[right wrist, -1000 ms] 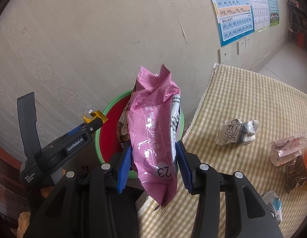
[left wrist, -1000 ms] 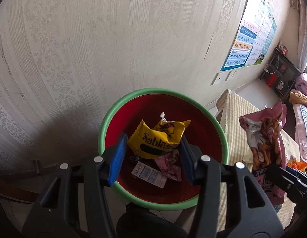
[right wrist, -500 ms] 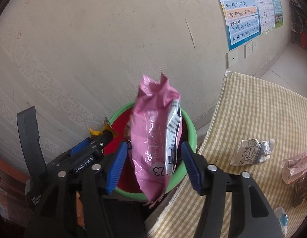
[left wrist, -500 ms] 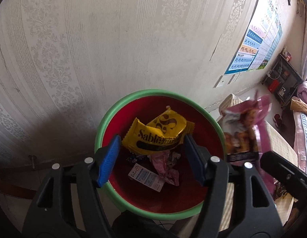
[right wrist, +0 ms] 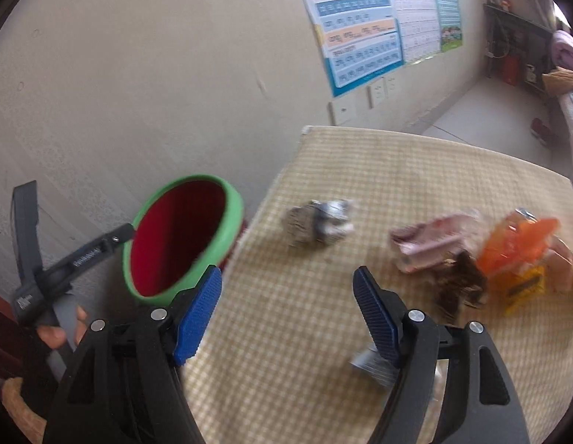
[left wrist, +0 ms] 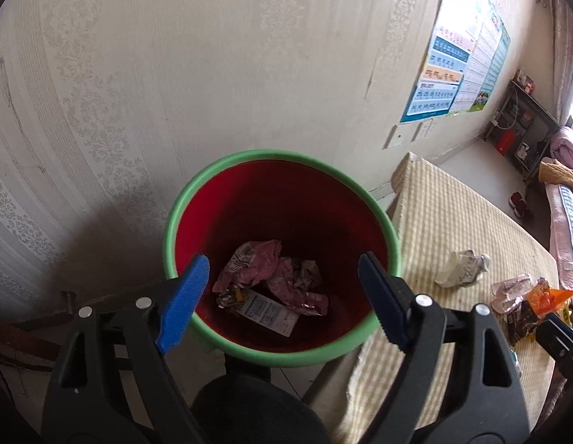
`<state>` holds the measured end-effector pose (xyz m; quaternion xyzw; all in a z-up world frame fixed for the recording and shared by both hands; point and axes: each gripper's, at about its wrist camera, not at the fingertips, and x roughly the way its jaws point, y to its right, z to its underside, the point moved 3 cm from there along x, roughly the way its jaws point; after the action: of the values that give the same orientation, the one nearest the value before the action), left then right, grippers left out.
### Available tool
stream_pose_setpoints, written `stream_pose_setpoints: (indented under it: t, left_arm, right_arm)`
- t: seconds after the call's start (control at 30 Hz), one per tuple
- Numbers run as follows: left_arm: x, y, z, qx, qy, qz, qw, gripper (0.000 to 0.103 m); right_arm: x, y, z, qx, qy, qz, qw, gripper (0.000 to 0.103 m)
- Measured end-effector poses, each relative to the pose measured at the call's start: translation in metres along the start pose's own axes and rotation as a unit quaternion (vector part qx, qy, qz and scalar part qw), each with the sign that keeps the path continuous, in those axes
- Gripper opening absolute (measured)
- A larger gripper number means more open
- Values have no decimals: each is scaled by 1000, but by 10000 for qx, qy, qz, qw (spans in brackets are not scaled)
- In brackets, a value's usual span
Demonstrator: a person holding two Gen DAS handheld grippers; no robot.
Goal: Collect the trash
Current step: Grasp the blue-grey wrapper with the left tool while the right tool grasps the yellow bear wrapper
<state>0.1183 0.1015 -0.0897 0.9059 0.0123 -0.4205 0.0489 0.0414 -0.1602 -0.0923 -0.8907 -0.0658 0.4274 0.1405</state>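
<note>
A checked tablecloth covers the table; charts and what look like sockets line the wall.

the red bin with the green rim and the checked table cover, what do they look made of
Bin: probably moulded plastic, with a smooth seamless wall, faint sheen, and a rounded green rim.
Table cover: likely woven cloth, matte, with a yellow-and-cream check pattern and an edge that drapes over the table side.

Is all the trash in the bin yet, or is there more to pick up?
Some is done: crumpled pink wrappers and a white packet lie in the red bin. Nothing is in hand: the left gripper and right gripper both have their jaws open and empty. Left on the checked table: a crumpled grey wrapper, a pink one, a dark brown one and an orange one.
</note>
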Motion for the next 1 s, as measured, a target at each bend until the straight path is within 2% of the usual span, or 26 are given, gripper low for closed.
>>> stream_pose_setpoints:
  t: [0.17, 0.27, 0.33, 0.43, 0.57, 0.6, 0.67, 0.7, 0.73, 0.77, 0.9, 1.0]
  left_arm:
    - [-10, 48, 21, 400, -172, 375, 9984, 81]
    - [-14, 75, 35, 606, -356, 544, 9960, 81]
    - [-18, 91, 44, 685, -479, 685, 9941, 81]
    - [-23, 118, 58, 877, -605, 818, 9909, 81]
    - [-31, 160, 79, 1200, -834, 1129, 9828, 81]
    - [-32, 169, 83, 1265, -892, 1212, 9805, 81]
    - [-35, 191, 96, 1469, -1027, 1387, 9740, 81]
    - [-36, 202, 103, 1595, -1095, 1462, 9701, 81]
    - [-35, 212, 110, 1705, -1166, 1519, 9666, 81]
    - [-33, 220, 116, 1794, -1231, 1562, 9635, 81]
    - [-17, 245, 134, 2021, -1487, 1542, 9556, 81]
    - [-1, 254, 143, 2008, -1722, 1484, 9529, 81]
  right_arm:
    - [-36, 105, 26, 557, 245, 1049, 9926, 71]
    - [-60, 179, 26, 1052, 570, 1797, 9764, 71]
    - [-69, 224, 25, 1397, 629, 2133, 9649, 71]
    - [-68, 284, 29, 1992, 491, 2321, 9508, 71]
    - [-48, 335, 40, 2643, 152, 2065, 9420, 69]
    - [-42, 342, 43, 2736, 46, 1979, 9412, 63]
    - [-38, 345, 51, 2849, -37, 1682, 9437, 41]
    - [-39, 341, 54, 2809, -31, 1634, 9457, 38]
    - [-43, 335, 56, 2711, 49, 1621, 9488, 29]
    - [-50, 328, 58, 2638, 150, 1540, 9521, 26]
    - [-77, 285, 78, 2532, 470, 1101, 9600, 26]
    - [-85, 243, 96, 2234, 353, 803, 9708, 26]
